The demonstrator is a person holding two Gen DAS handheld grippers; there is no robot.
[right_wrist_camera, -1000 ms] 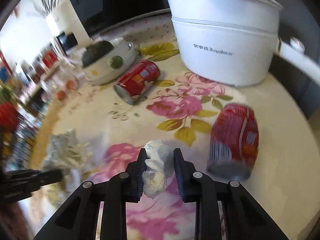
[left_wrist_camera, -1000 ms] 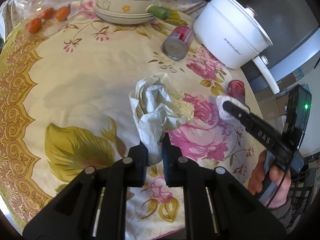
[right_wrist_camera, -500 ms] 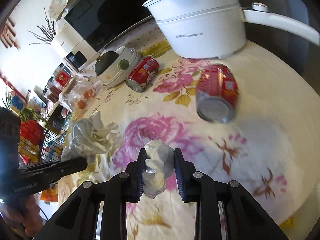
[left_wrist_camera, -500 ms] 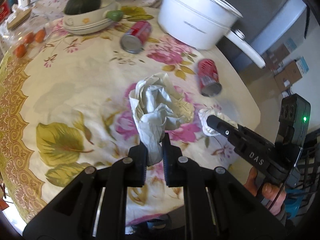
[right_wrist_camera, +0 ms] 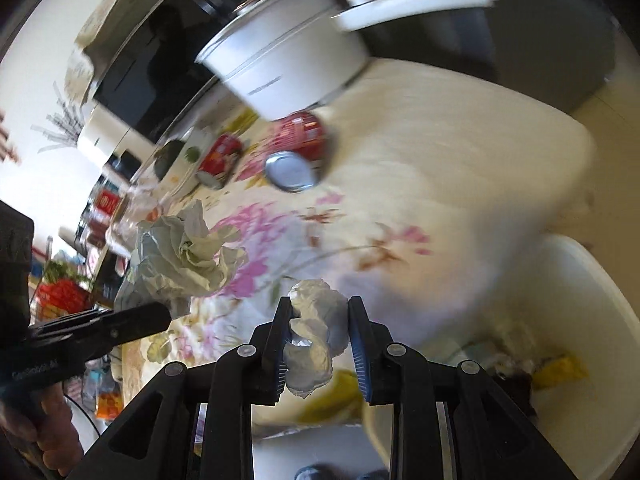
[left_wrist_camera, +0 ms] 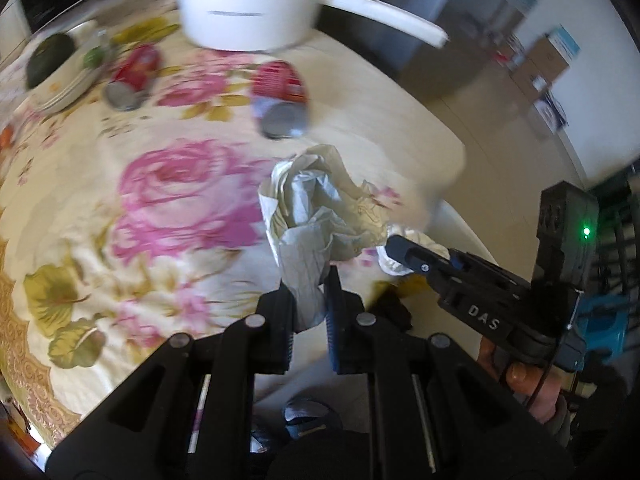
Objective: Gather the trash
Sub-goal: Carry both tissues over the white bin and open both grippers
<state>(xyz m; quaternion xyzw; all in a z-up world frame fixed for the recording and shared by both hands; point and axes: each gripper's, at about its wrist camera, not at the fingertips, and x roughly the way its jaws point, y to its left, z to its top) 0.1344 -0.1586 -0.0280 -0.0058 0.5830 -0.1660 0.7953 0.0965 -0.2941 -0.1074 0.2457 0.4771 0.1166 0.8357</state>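
Observation:
My left gripper (left_wrist_camera: 310,300) is shut on a large crumpled white paper (left_wrist_camera: 316,216), held in the air over the table's near edge; it shows in the right wrist view too (right_wrist_camera: 180,256). My right gripper (right_wrist_camera: 320,328) is shut on a small white tissue wad (right_wrist_camera: 316,332), held beyond the table edge, over the rim of a white bin (right_wrist_camera: 592,276) that holds some trash. In the left wrist view the right gripper (left_wrist_camera: 404,250) sits just right of the big paper. Two red cans (left_wrist_camera: 282,100) (left_wrist_camera: 132,76) lie on the floral tablecloth (left_wrist_camera: 140,184).
A white electric pot (left_wrist_camera: 248,4) with a long handle stands at the table's back. A plate stack with a dark squash (left_wrist_camera: 52,60) is at the back left. Cardboard boxes (left_wrist_camera: 548,60) stand on the floor to the right.
Both grippers have swung toward the table's near right edge with their paper still held. The white bin has come into view under the right gripper.

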